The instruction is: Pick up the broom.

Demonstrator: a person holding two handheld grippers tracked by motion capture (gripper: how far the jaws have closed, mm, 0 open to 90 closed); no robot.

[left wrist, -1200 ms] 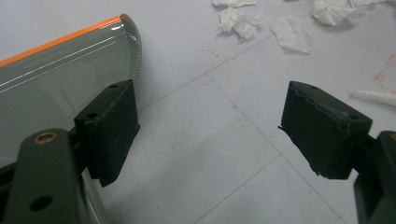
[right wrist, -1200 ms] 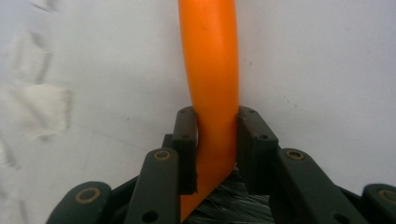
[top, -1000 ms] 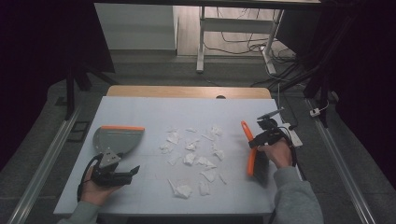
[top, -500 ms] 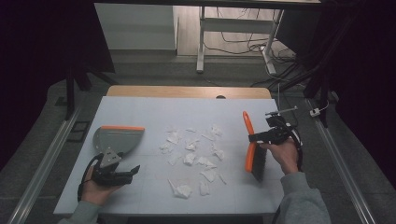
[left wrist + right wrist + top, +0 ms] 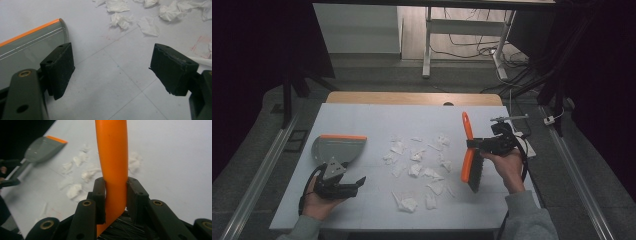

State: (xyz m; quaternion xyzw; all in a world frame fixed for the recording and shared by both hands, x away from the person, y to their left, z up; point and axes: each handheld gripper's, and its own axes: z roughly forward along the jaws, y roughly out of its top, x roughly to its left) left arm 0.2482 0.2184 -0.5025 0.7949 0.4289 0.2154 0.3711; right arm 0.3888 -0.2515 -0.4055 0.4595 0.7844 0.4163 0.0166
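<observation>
At the left of the table (image 5: 362,115), your left gripper (image 5: 343,186) rests low beside the grey dustpan (image 5: 338,148), its jaws standing wide apart with nothing between them; in the left gripper view the pan's orange-edged lip (image 5: 30,33) lies just off the left-hand jaw, and the bare table shows through the gap. The pan's mouth faces away from you and its handle runs back toward your left hand (image 5: 319,200), so this hand is by far the nearer one to it. Across the middle, the torn white paper scraps (image 5: 417,162) lie scattered over the surface, between pan and brush, well apart from both grippers. At the right, your right gripper (image 5: 477,145) is clamped on the orange handle of the hand brush (image 5: 469,155), which is held clear of the table; the right gripper view shows both pads pressing the handle's neck (image 5: 113,192) just above the dark bristles. The brush's long axis runs roughly away from you, handle tip to the far side and bristles toward you, so it stands nearly side-on to the scraps. The relation that likely decides the next move: the scraps lie to the brush's left, and the pan lies beyond them on the same line, so a leftward sweep would probably drive the paper toward the pan, which your free left jaws would first need to take hold of.
</observation>
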